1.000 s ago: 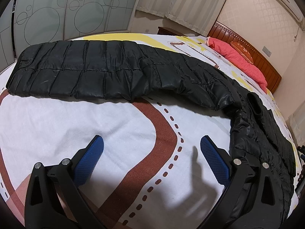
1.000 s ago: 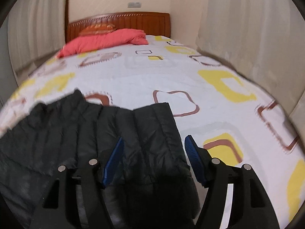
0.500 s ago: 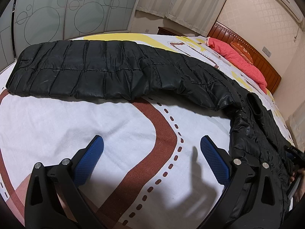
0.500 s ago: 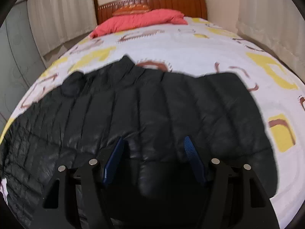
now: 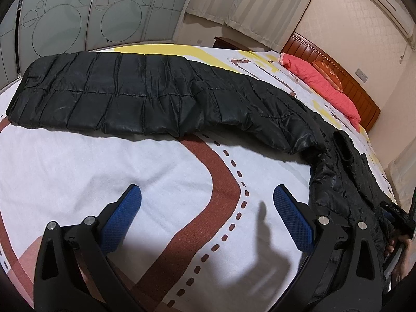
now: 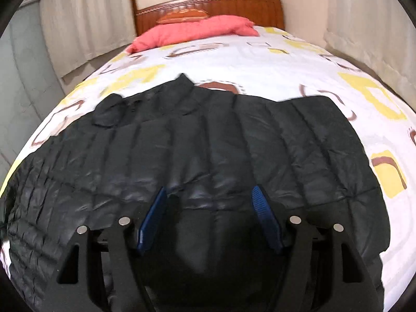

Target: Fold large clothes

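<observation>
Bed [image 6: 260, 62], patterned sheet. Black quilted jacket [image 6: 208, 143] flat near foot edge, long axis crosswise, collar toward headboard. Left claw [image 5: 206, 217] wide open, empty; right claw [image 6: 208, 208] open, jacket between.

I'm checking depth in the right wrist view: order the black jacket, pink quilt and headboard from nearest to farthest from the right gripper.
1. Black jacket, right under the right gripper, spread across the bed.
2. Pink quilt, at the bed's far end.
3. Headboard, behind the quilt, against the wall.

Warm indoor light gives soft shadows on the bed [image 5: 78, 171], fisheye bending and dark corners; the right view is slightly blurred.
</observation>
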Action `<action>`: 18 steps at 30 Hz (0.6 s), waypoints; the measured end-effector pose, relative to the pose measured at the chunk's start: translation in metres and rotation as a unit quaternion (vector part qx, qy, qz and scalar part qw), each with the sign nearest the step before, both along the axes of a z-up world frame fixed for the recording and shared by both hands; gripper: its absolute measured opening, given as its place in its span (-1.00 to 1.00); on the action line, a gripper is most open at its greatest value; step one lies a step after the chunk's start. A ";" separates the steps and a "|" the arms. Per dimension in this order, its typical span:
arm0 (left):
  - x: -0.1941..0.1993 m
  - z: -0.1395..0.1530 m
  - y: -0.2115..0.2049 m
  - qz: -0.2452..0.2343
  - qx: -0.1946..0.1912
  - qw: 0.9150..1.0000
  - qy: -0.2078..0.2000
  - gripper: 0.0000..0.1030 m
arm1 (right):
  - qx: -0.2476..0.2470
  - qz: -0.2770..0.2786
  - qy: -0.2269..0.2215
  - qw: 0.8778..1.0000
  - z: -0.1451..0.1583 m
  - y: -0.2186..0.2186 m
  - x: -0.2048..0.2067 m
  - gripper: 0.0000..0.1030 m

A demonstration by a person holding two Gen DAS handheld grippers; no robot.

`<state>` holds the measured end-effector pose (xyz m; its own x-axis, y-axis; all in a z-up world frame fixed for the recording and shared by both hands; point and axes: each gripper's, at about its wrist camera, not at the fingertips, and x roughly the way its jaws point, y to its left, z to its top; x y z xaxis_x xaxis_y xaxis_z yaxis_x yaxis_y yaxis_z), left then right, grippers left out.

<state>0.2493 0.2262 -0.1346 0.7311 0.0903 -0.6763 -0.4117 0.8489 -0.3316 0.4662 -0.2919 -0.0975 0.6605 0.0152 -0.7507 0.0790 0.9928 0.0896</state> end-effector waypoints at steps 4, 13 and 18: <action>0.001 0.001 -0.002 0.000 0.002 1.000 0.007 0.96 | -0.027 0.007 0.015 1.000 -0.015 0.012 0.005 0.32; -0.006 0.009 0.018 0.004 -0.067 0.997 -0.028 0.95 | -0.018 0.007 0.012 1.000 -0.016 0.006 0.005 0.34; -0.015 0.013 0.048 0.066 -0.111 0.990 -0.058 0.87 | -0.015 0.005 0.009 1.000 -0.015 0.004 0.003 0.36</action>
<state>0.2344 0.2741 -0.1215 0.7971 0.0483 -0.6019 -0.4617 0.6912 -0.5560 0.4687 -0.2881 -0.1121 0.6468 -0.0009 -0.7627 0.0697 0.9959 0.0580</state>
